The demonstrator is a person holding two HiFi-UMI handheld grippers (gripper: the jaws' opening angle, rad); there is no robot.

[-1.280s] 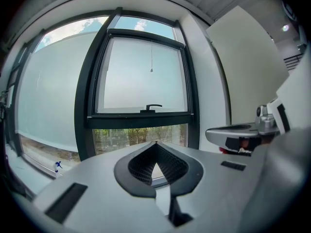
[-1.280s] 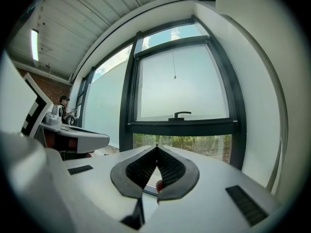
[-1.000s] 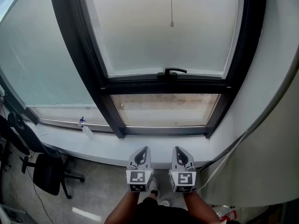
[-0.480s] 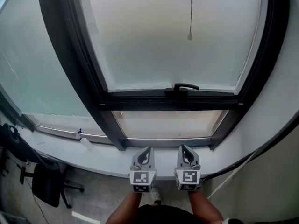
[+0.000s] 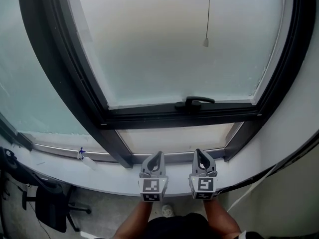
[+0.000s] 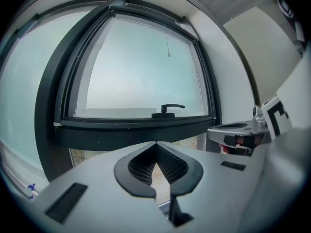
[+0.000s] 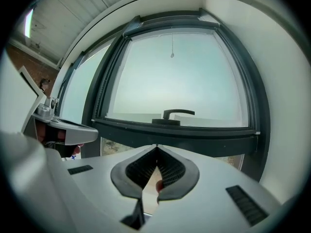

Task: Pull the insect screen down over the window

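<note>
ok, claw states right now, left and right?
Left claw: closed, tips together, holding nothing.
Right claw: closed, tips together, holding nothing.

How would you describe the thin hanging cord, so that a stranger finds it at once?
Start at the large frosted pane in the dark window frame. In front of its right part, above the black handle, a thin cord hangs straight down. It ends in a small pale knob, and nothing else hangs before the glass.
</note>
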